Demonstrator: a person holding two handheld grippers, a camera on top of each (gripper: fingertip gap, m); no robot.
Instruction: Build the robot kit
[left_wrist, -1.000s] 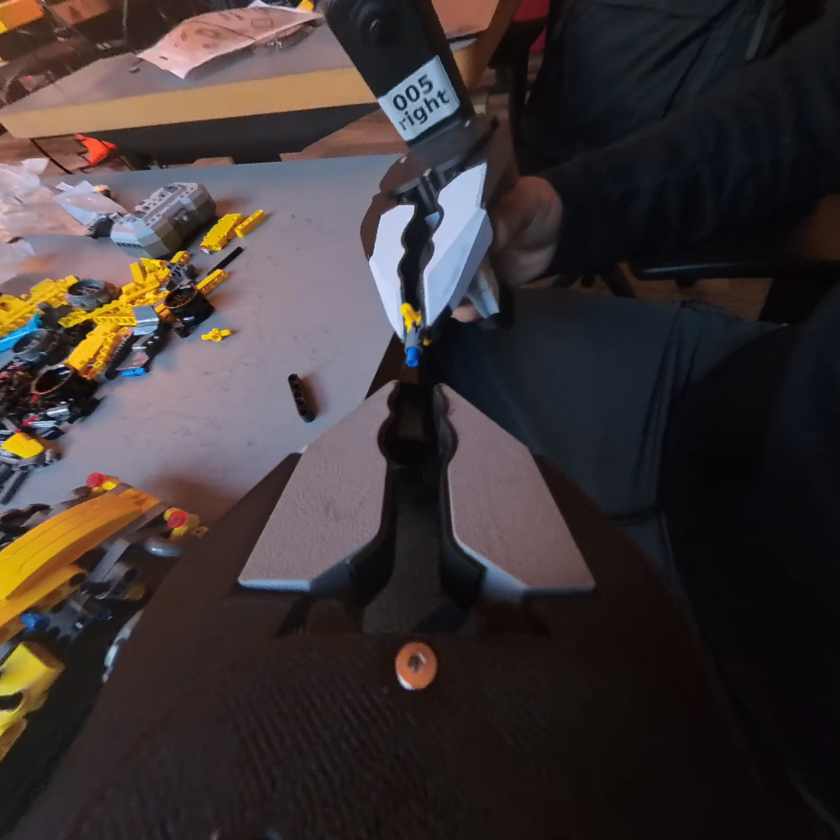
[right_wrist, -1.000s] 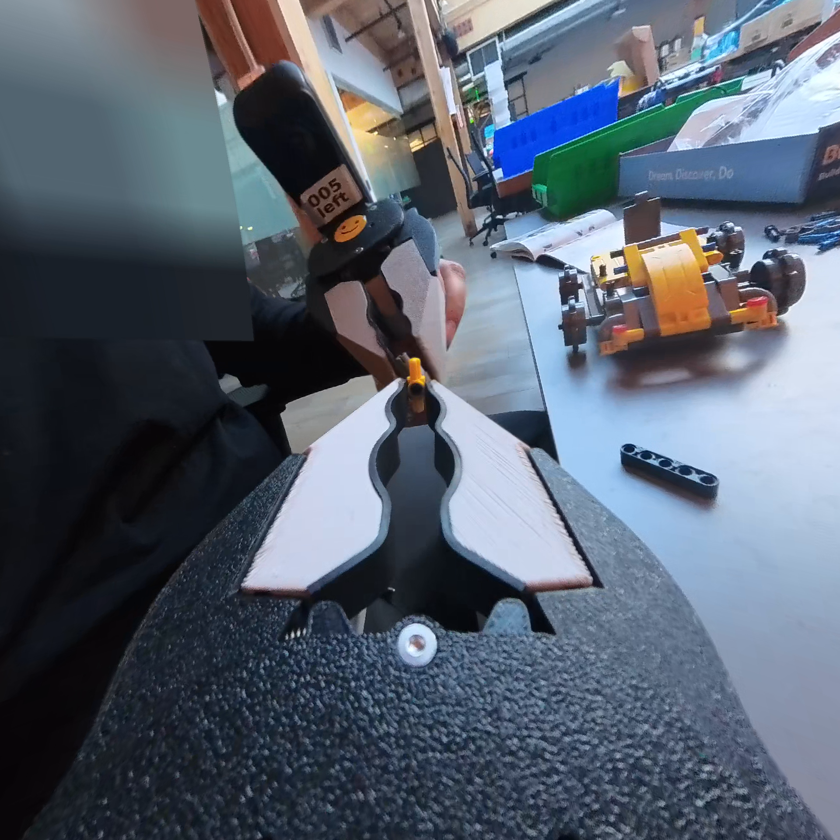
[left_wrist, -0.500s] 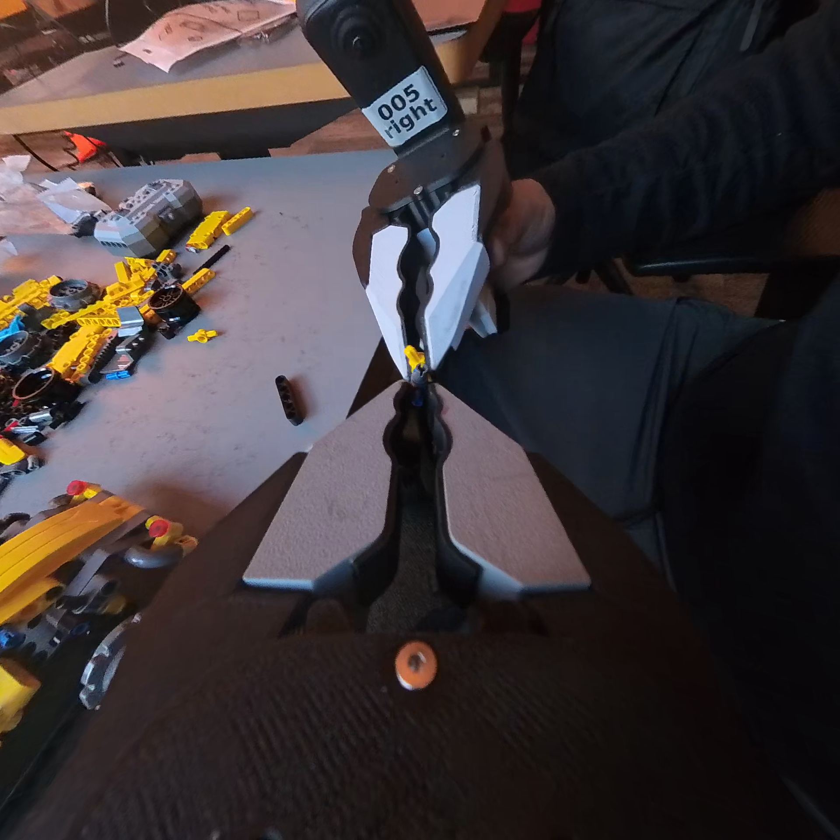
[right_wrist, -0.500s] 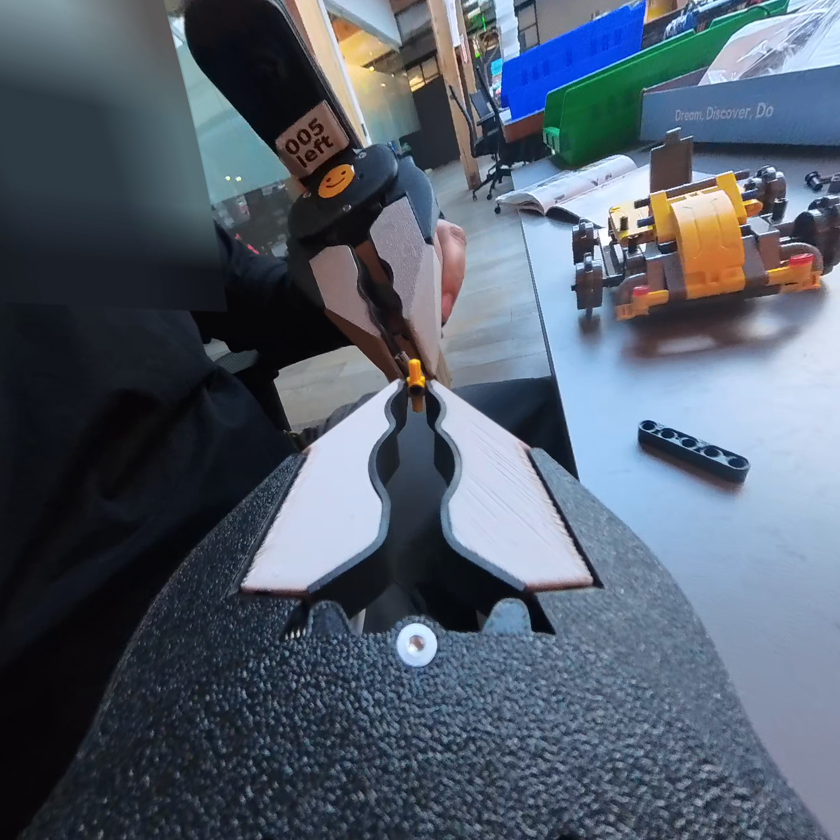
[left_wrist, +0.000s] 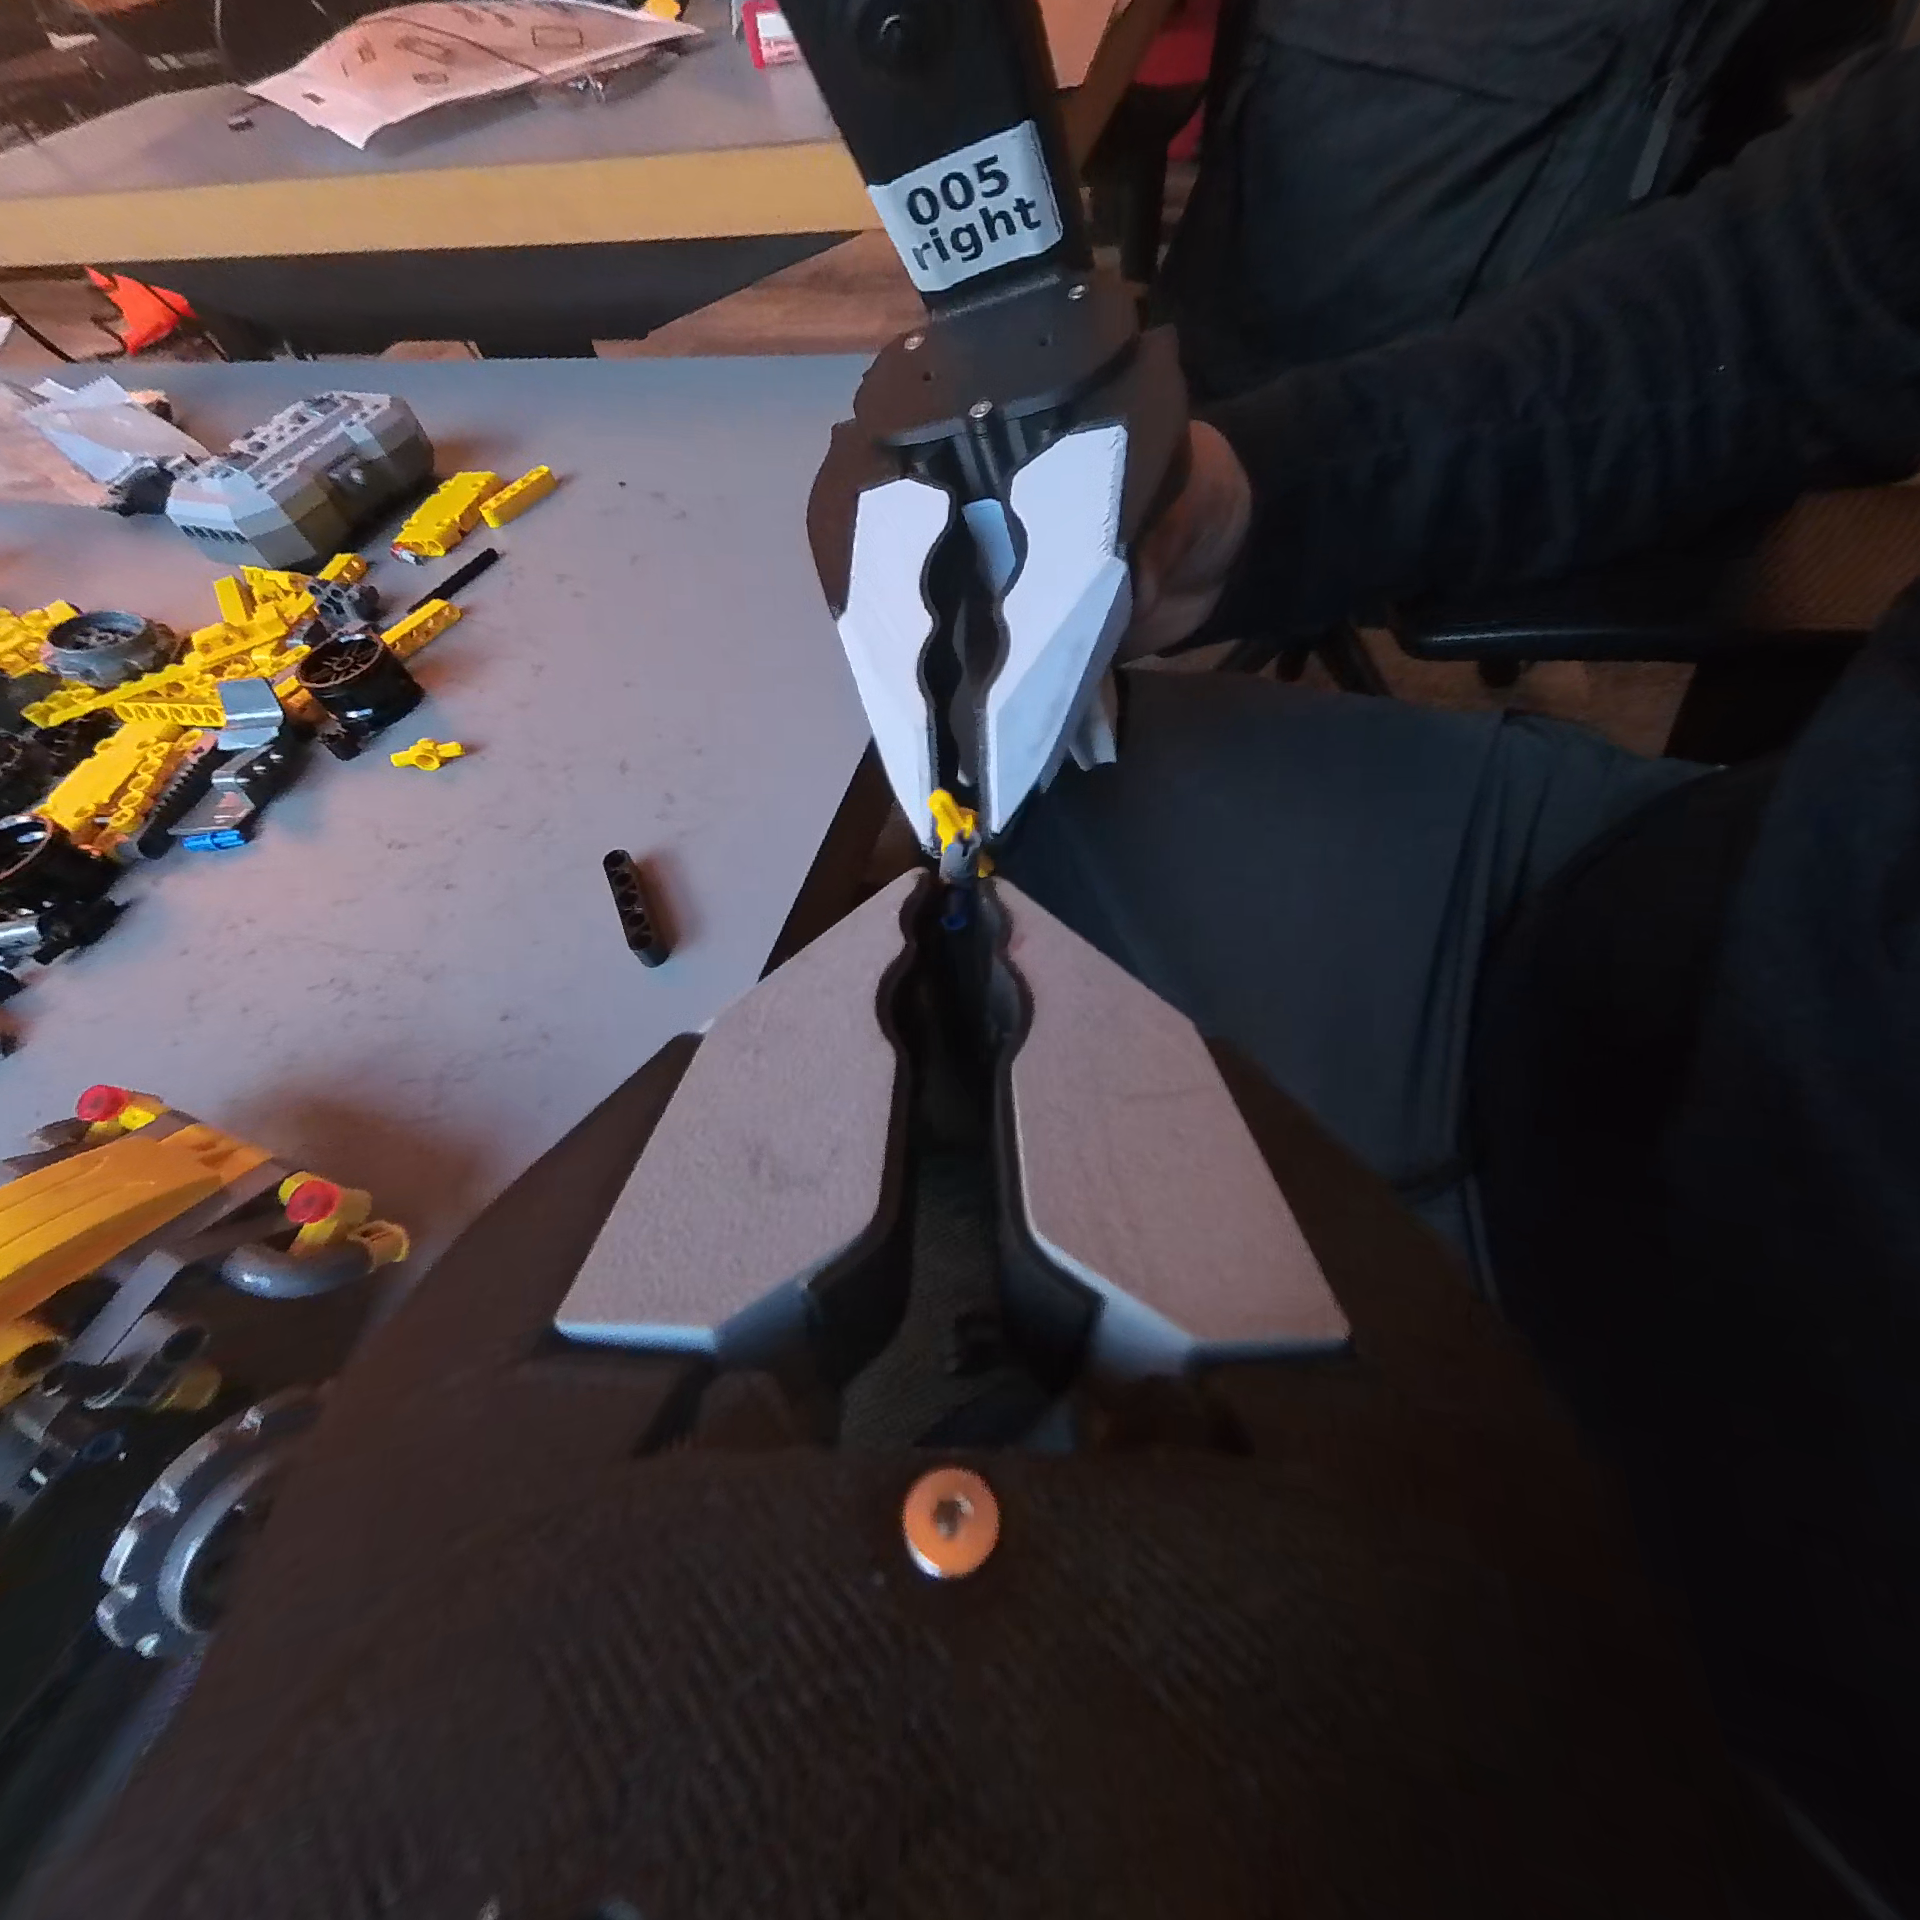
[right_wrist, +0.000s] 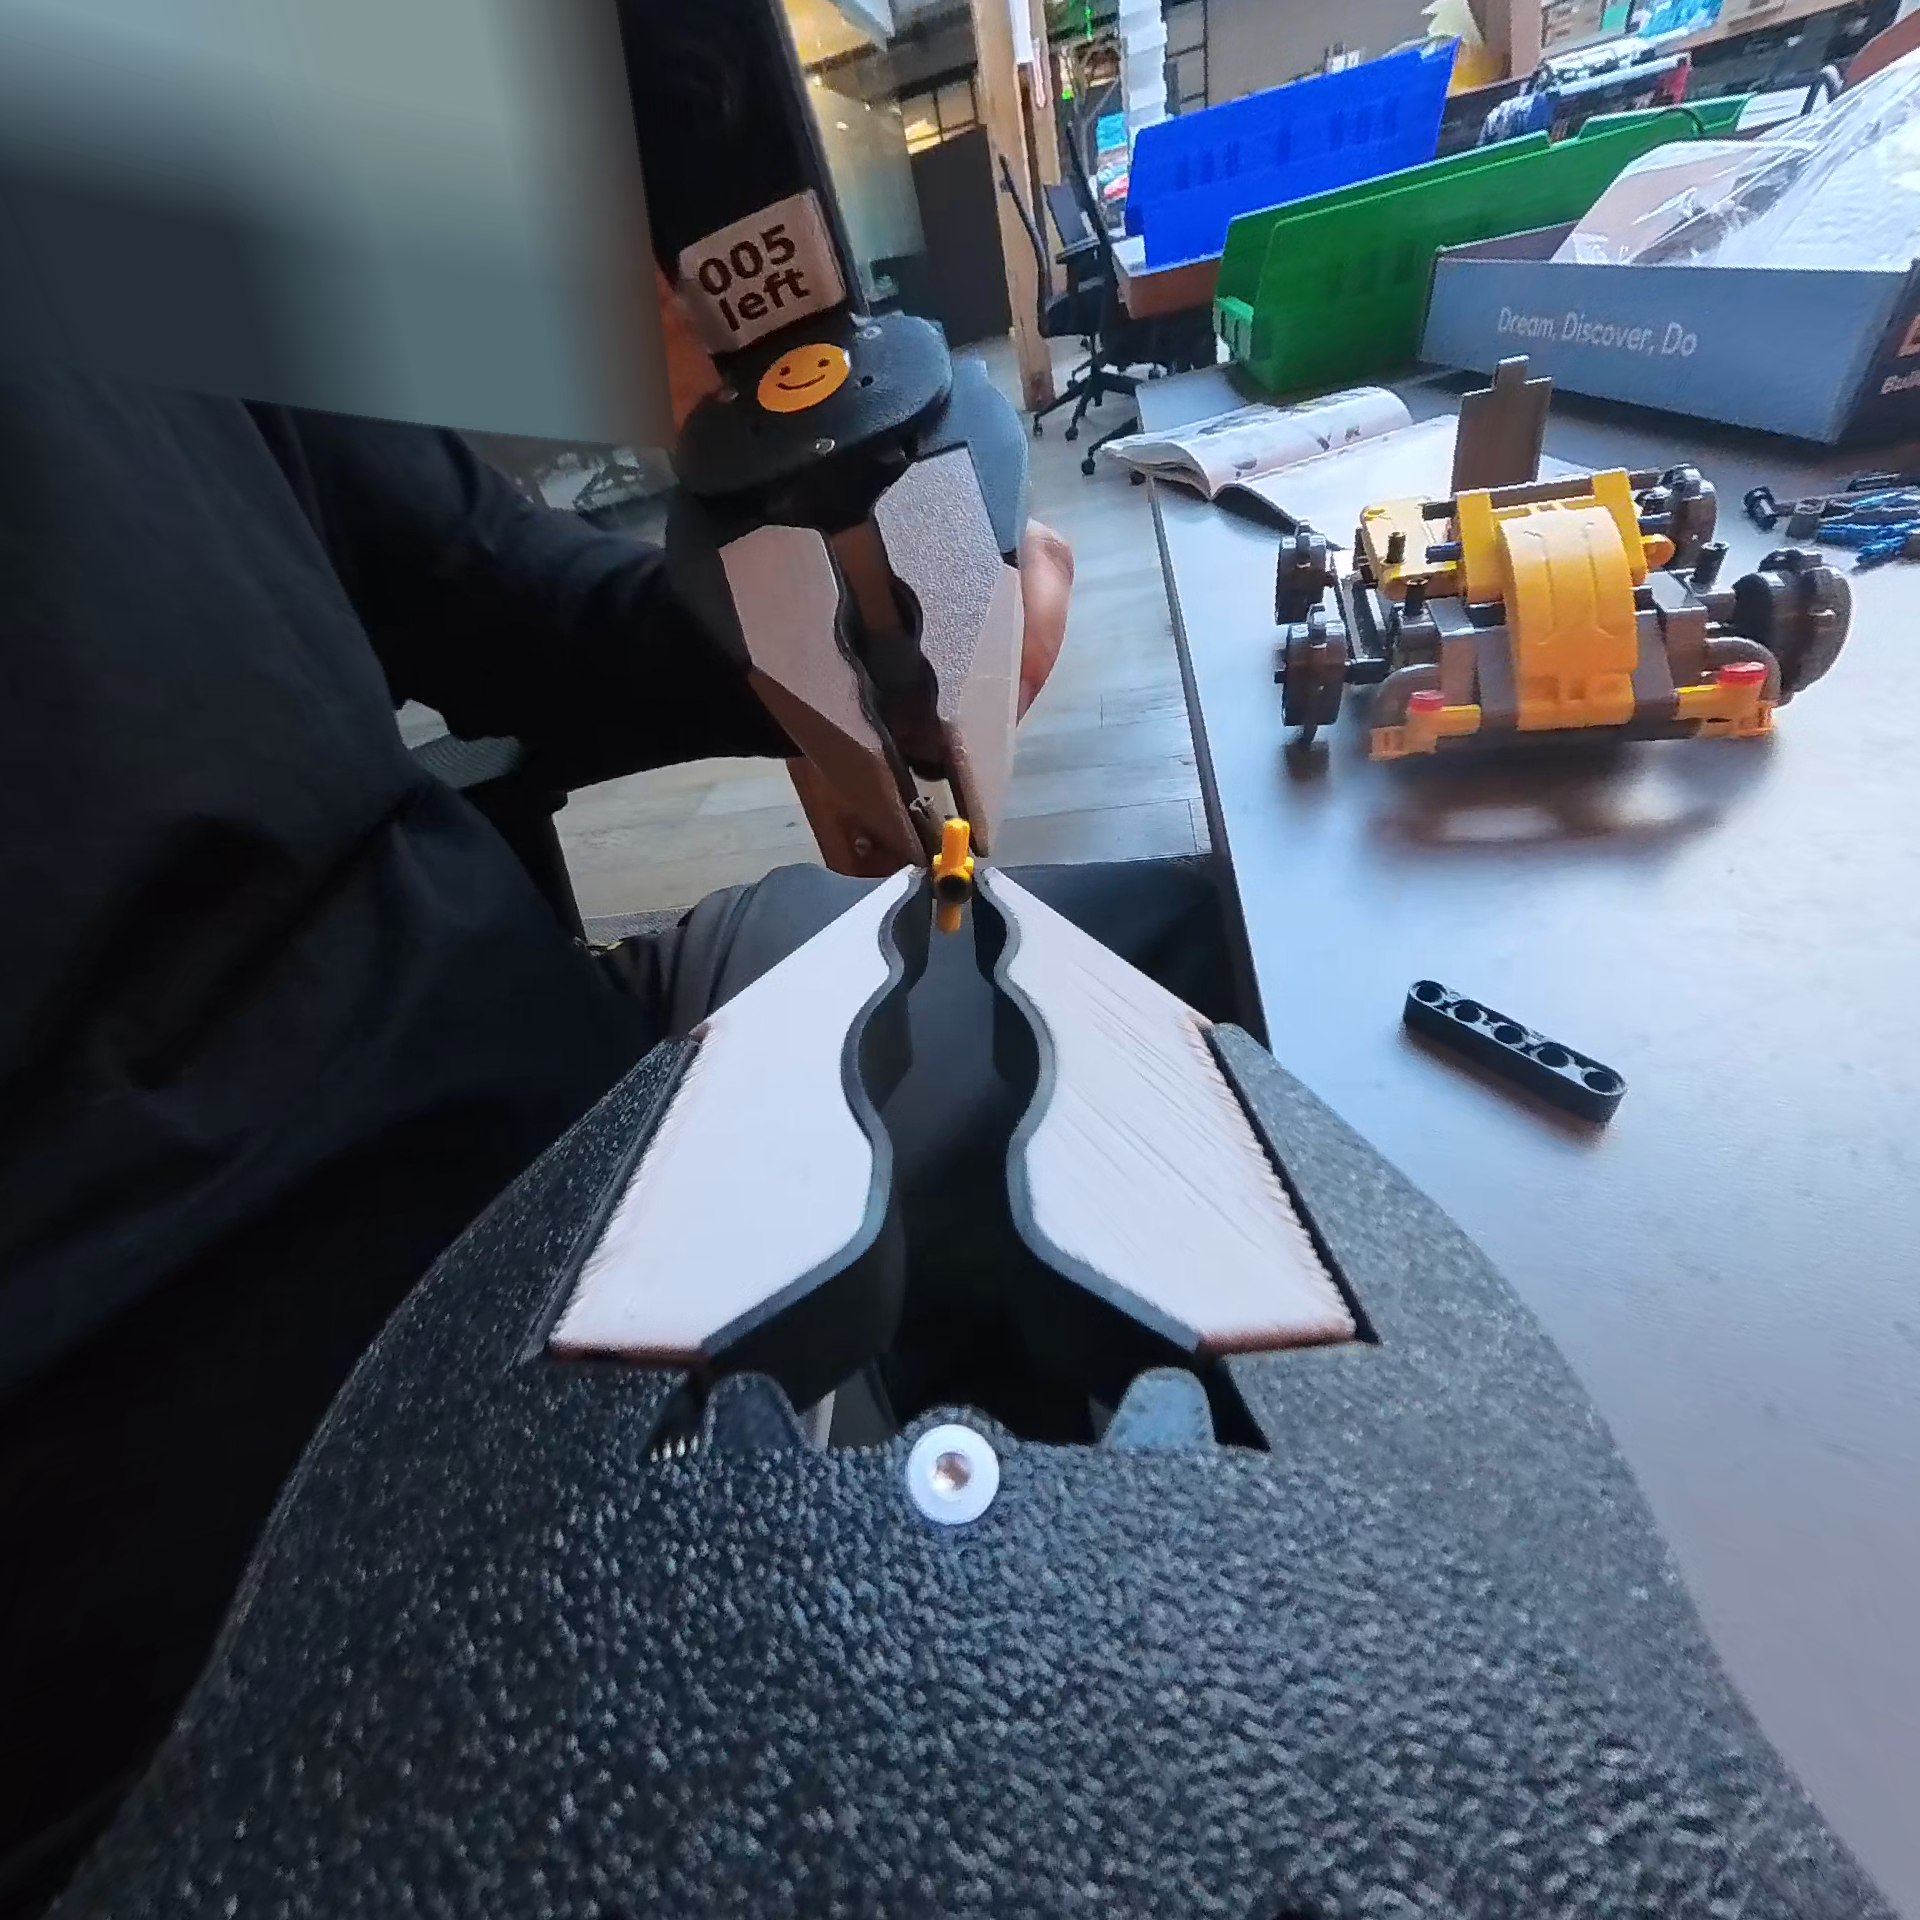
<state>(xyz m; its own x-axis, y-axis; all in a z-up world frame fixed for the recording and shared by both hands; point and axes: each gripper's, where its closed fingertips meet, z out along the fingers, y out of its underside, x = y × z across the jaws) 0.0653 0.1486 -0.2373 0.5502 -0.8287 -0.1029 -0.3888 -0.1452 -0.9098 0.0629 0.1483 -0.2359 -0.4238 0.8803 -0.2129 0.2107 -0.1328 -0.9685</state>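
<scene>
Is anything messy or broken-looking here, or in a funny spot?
Nothing looks broken. The odd bit: one black beam lies alone near the grey table edge, apart from the scattered pile of yellow and black bricks. The left gripper and right gripper meet tip to tip on a tiny yellow connector, off the table.

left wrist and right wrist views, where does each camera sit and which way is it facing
Left wrist view: sits on the left gripper, looking along its fingers at the right gripper and the person's lap, with the table of loose bricks at its left; a hand and dark sleeve show.
Right wrist view: sits on the right gripper, facing the left gripper and the person's torso, with the table at its right; a hand shows.
Shared: the yellow pin between the meeting tips, the black beam and the yellow model car.
</scene>
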